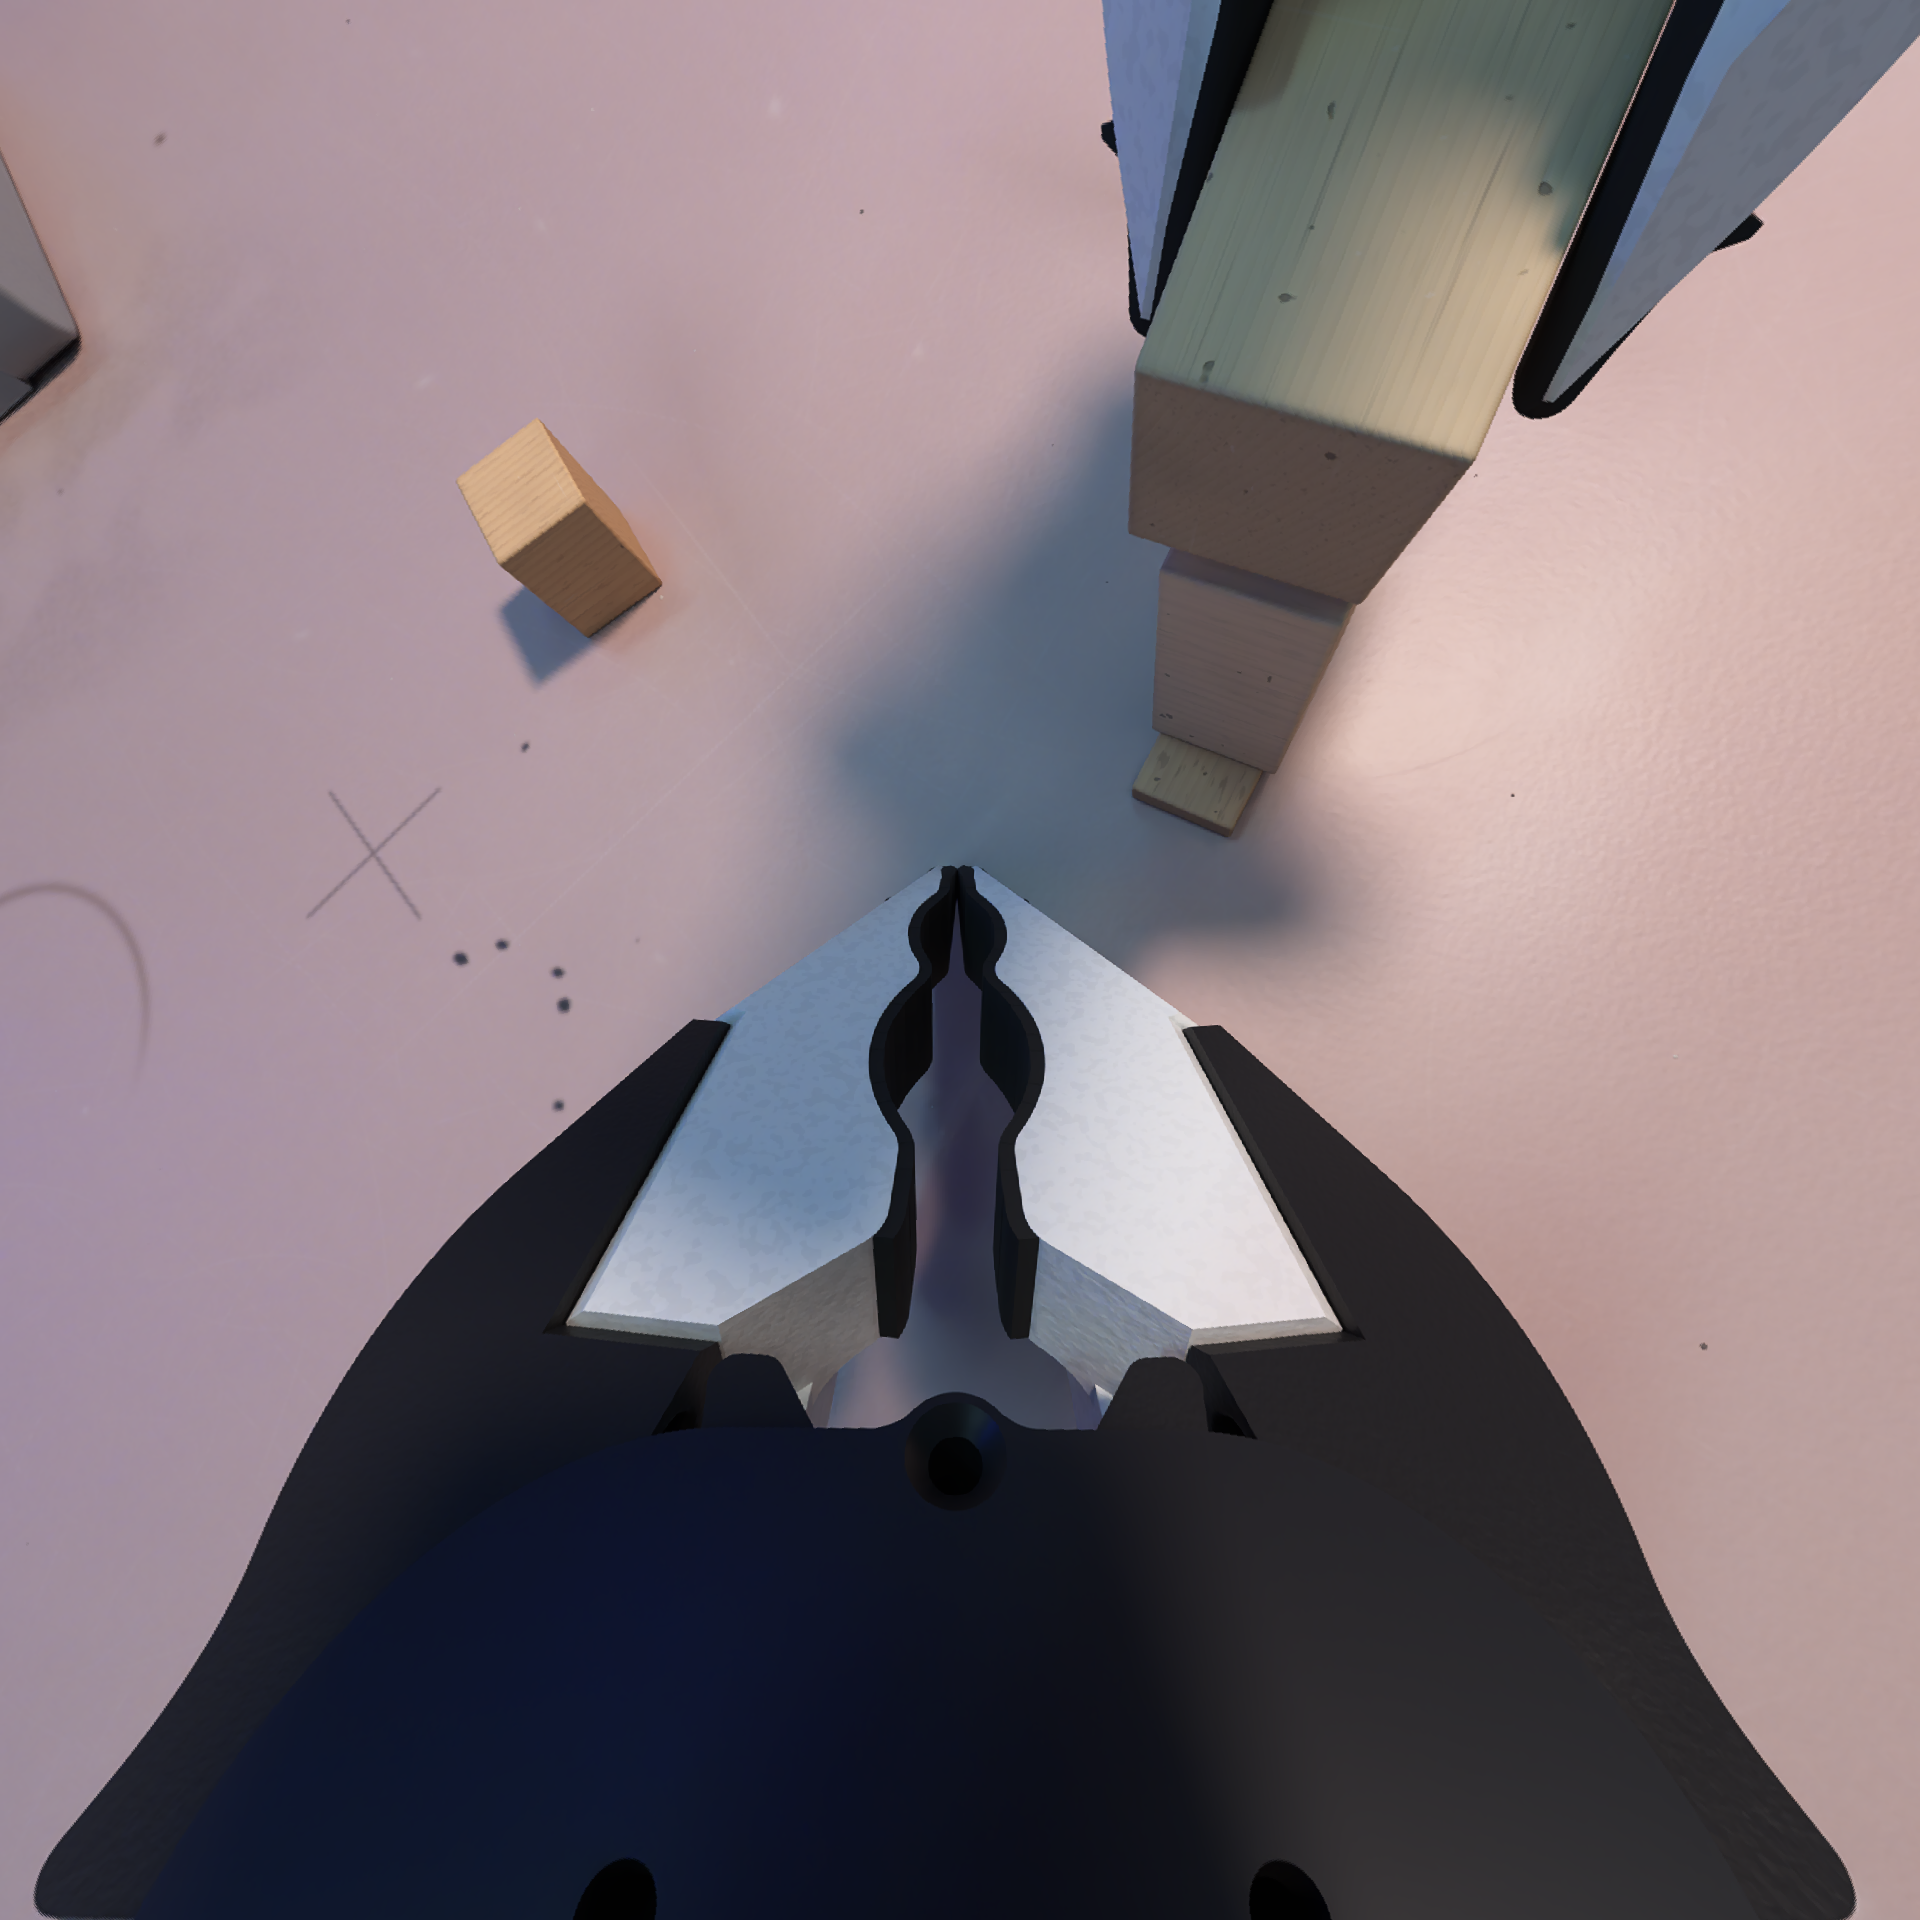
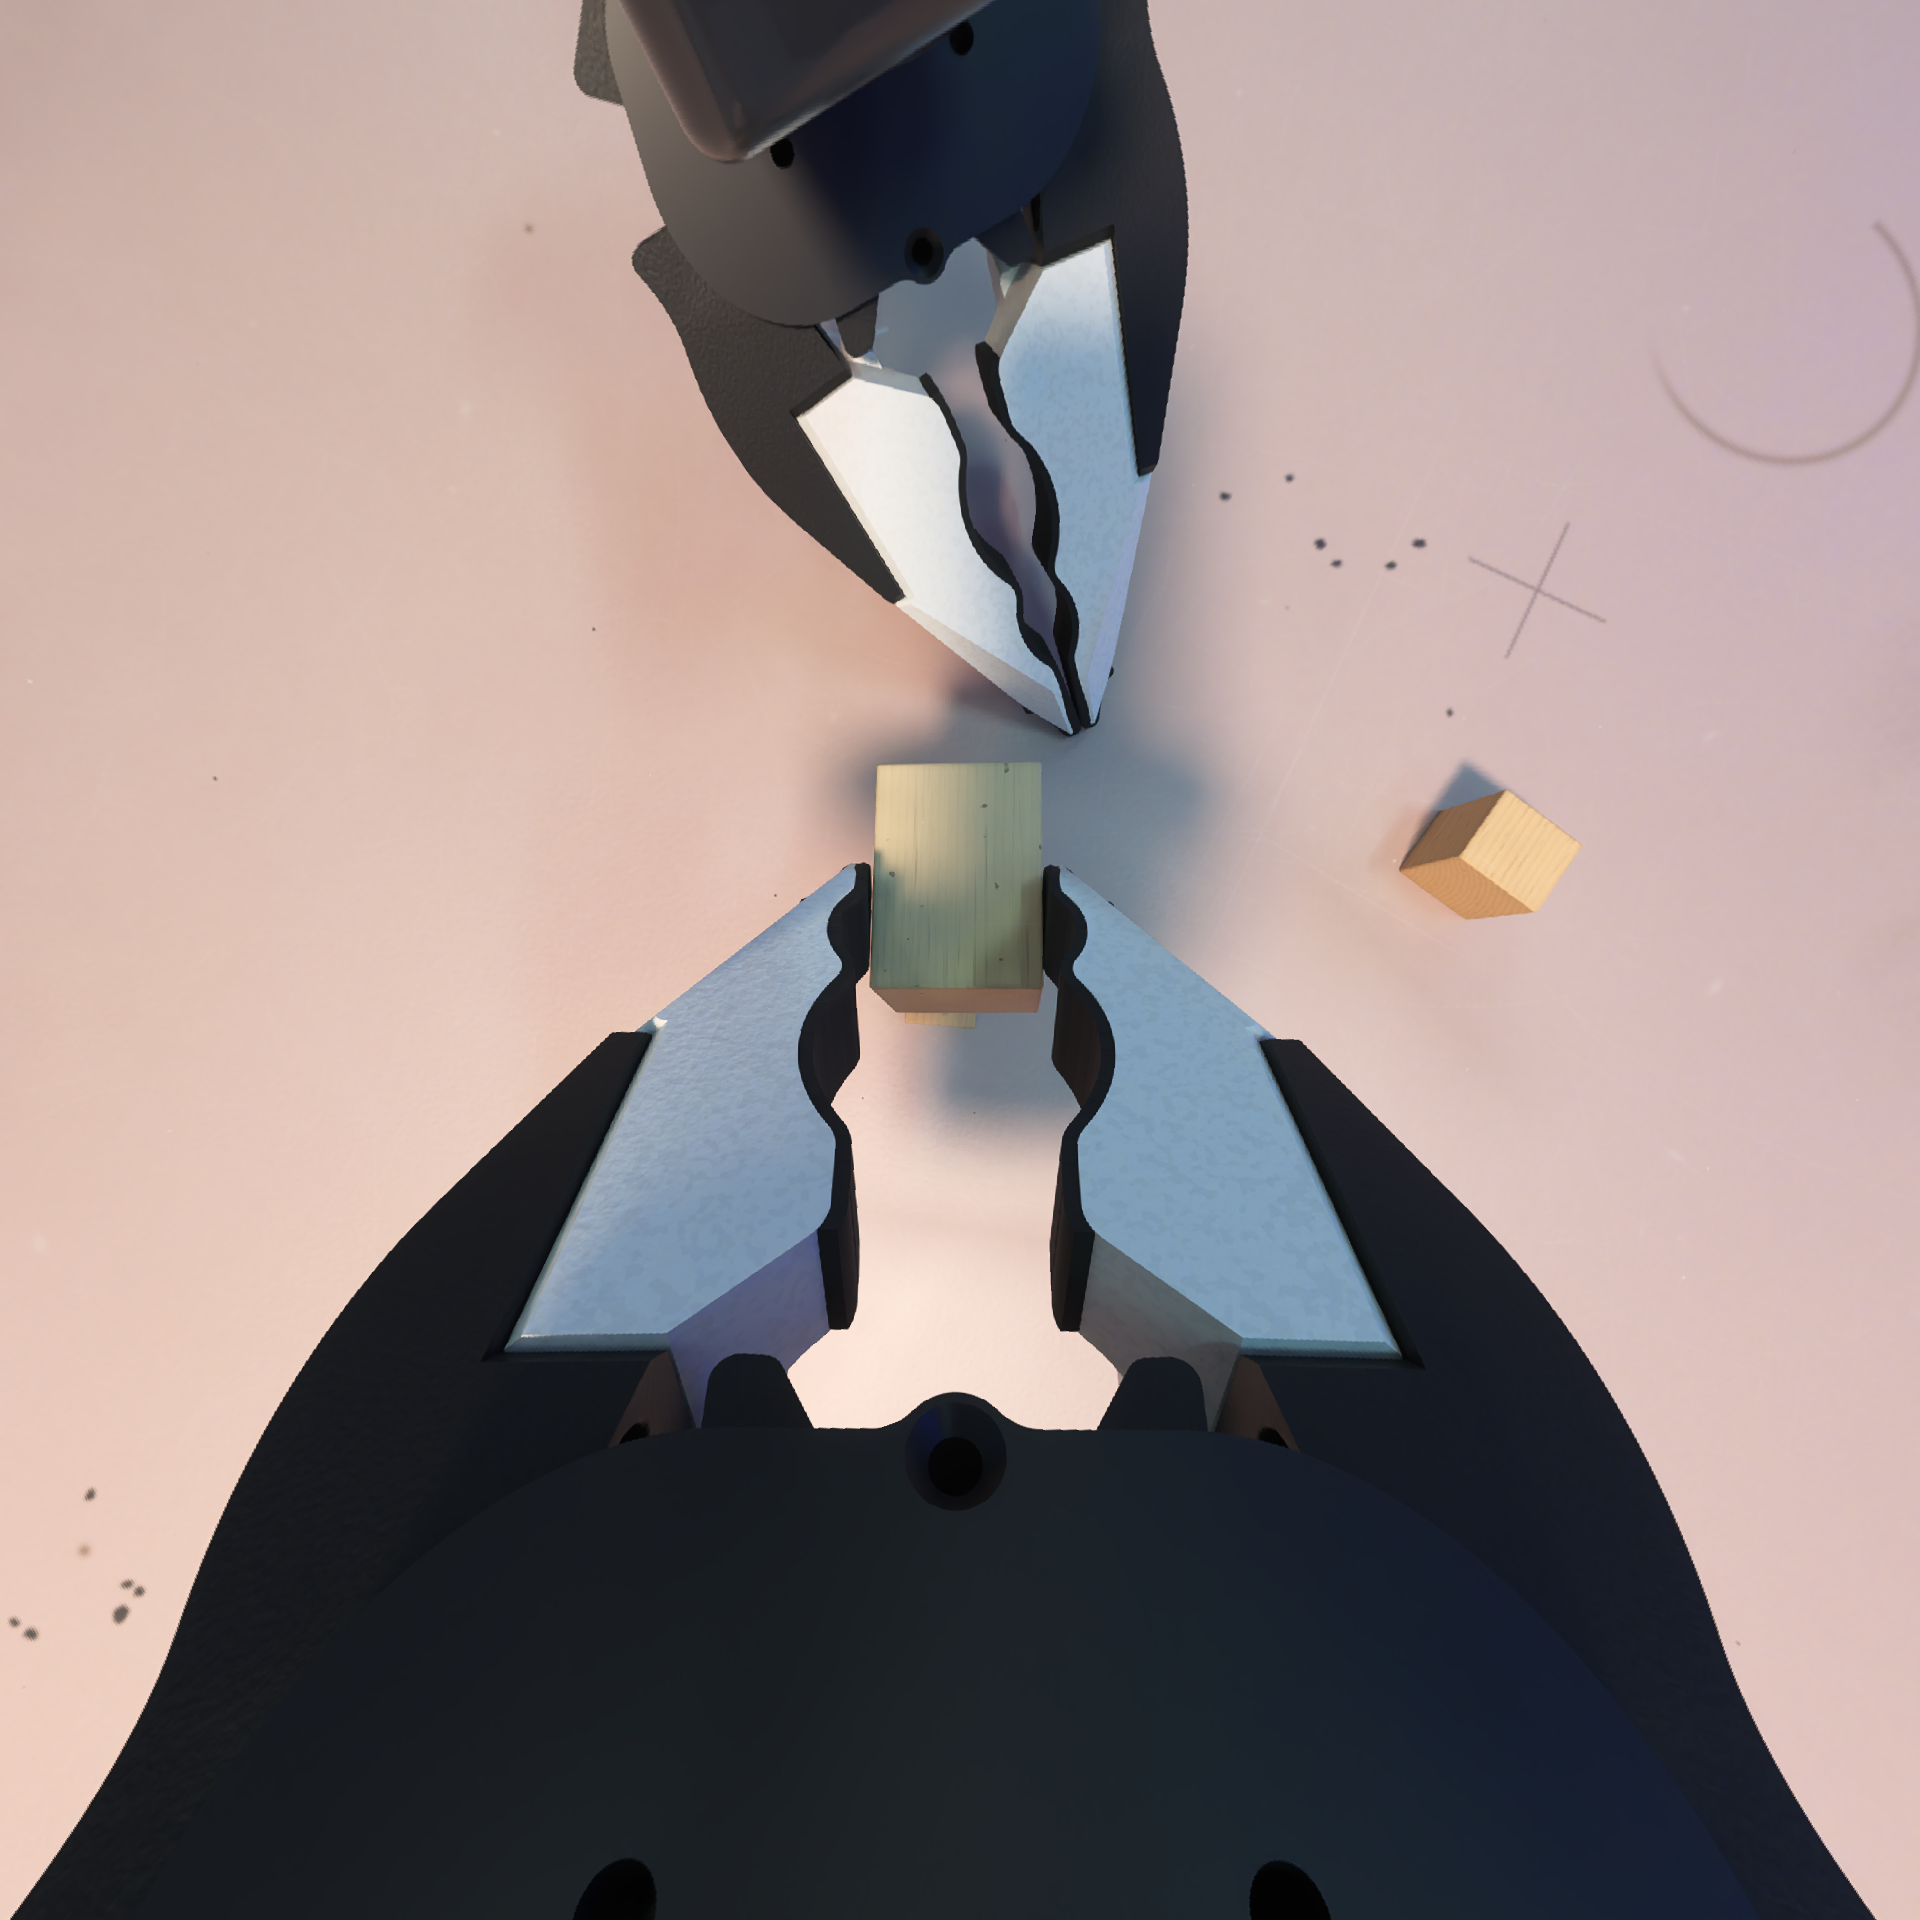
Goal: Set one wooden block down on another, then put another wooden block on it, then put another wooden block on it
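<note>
Two claws in view. Right claw [image 2: 956,904] is part open, its fingertips [image 2: 850,914] flanking the top block [image 2: 956,883] of a stack; pads sit against or just beside the block's sides, and I cannot tell if they press or have let go. Top block rests on a mid block [image 1: 1236,665], which sits on a thin bottom block [image 1: 1195,784] lying on the pink table [image 1: 831,312]. The three are stacked but slightly offset, each lower one peeking out under the one above.

Left claw [image 1: 956,873] is closed, tips meeting, nothing between them. It hovers close to the stack without touching it; in the right wrist view its tip [image 2: 1075,722] points at the table just past the top block.

Fourth block [image 1: 559,528], more orange, lies alone on the table well apart from the stack, tilted relative to it, not touched by either claw. Table edges and corners are out of frame, so its place cannot be tied to them. A faint cross mark [image 1: 374,854], an arc [image 1: 104,966] and dark specks [image 1: 509,961] sit on the table near it.
</note>
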Controlling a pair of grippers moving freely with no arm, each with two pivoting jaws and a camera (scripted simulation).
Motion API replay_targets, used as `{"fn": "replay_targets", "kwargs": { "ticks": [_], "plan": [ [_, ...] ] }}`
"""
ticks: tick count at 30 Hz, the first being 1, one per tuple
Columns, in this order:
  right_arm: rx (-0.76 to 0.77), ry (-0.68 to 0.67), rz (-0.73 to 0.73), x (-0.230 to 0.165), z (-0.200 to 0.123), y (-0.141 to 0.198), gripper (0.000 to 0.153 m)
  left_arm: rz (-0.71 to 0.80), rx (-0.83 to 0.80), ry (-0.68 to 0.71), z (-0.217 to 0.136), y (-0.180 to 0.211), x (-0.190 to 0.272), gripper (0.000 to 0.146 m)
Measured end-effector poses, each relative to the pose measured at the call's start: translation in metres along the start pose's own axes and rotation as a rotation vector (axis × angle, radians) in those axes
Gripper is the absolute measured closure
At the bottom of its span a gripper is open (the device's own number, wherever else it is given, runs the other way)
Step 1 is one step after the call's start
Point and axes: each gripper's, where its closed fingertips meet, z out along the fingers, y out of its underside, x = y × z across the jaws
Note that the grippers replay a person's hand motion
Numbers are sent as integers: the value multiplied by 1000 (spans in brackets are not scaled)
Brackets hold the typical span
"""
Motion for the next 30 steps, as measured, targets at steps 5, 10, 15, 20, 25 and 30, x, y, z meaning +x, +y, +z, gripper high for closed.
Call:
{"fn": "replay_targets", "kwargs": {
  "ticks": [5, 10, 15, 20, 25, 30],
  "plan": [
    [-13, 14, -8, 1, -1, 1, 120, 4, -2, -3, 0, 0, 0, 146],
    [-24, 17, -22, 1, 1, 2, 120, 5, -2, -4, 0, 0, 0, 146],
    [-23, 17, -18, 1, 3, 1, 120, 2, -1, -3, 0, 0, 0, 146],
    [-14, -1, -17, -1, 4, 1, 120, 1, -1, -2, 0, 0, 0, 146],
    [58, -28, -71, -2, -1, -2, 120, 1, -1, -2, 0, 0, 0, 146],
    [190, -107, -100, -1, -8, -2, 120, -5, 3, 2, 0, 0, 0, 146]
  ]
}}
